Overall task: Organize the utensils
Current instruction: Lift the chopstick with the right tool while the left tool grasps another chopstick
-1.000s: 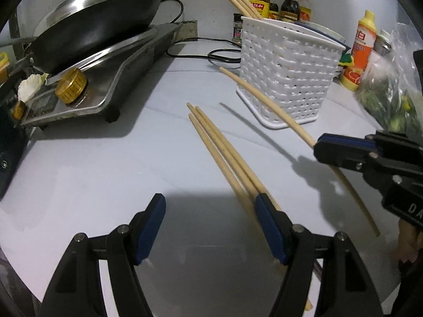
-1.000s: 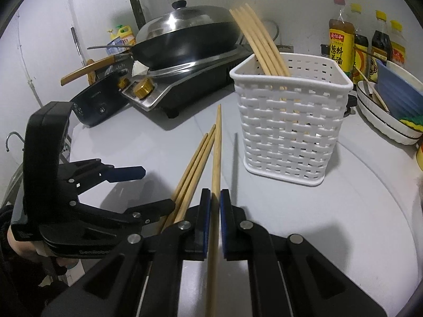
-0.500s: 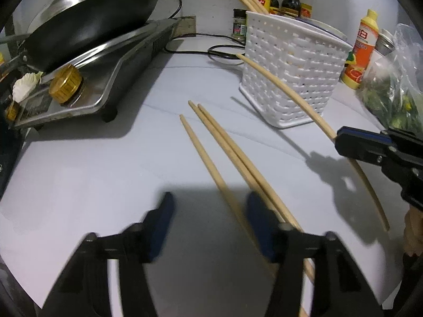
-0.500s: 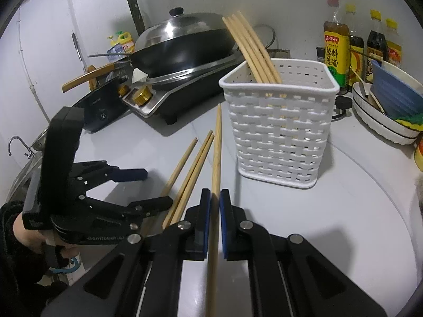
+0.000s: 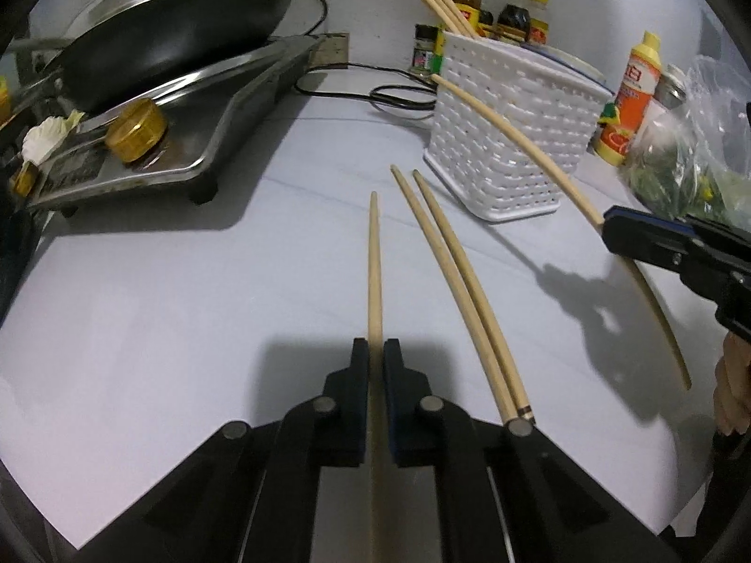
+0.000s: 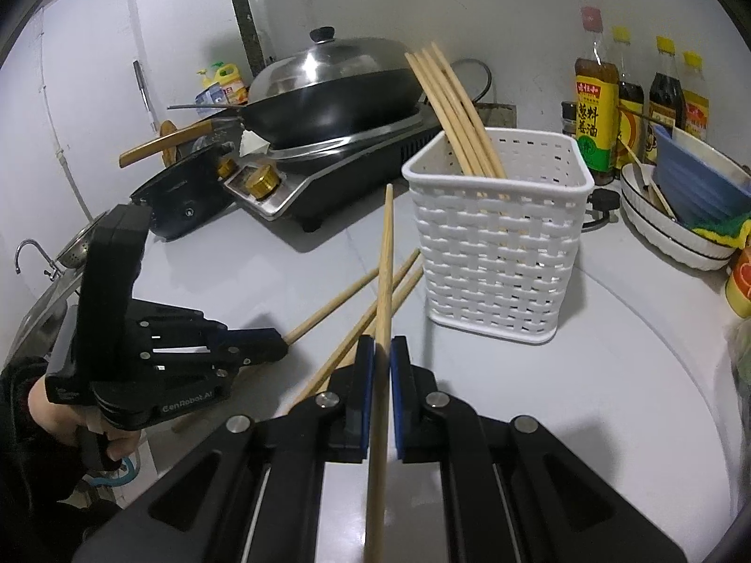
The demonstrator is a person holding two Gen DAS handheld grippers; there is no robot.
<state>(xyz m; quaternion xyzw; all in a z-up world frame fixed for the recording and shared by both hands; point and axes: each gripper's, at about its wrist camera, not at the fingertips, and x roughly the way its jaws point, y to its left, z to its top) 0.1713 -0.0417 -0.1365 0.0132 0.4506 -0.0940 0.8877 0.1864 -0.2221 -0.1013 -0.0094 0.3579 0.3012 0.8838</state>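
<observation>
My left gripper (image 5: 375,352) is shut on one wooden chopstick (image 5: 374,262) that points forward over the counter. Two more chopsticks (image 5: 450,272) lie side by side just to its right. My right gripper (image 6: 382,352) is shut on another chopstick (image 6: 386,262), held above the counter with its tip close to the white lattice holder (image 6: 497,244). The holder also shows in the left wrist view (image 5: 507,140) and has several chopsticks (image 6: 455,108) leaning in it. The left gripper shows at the left of the right wrist view (image 6: 277,345).
A stove with a lidded wok (image 5: 155,33) stands at the back left, its cable (image 5: 389,94) trailing behind the holder. Sauce bottles (image 6: 596,112) and stacked bowls (image 6: 676,220) are at the back right. A bag of greens (image 5: 680,159) lies at the right edge.
My left gripper was open over the counter, then closed on one of the three lying chopsticks. My right gripper lifted its chopstick higher, closer to the holder.
</observation>
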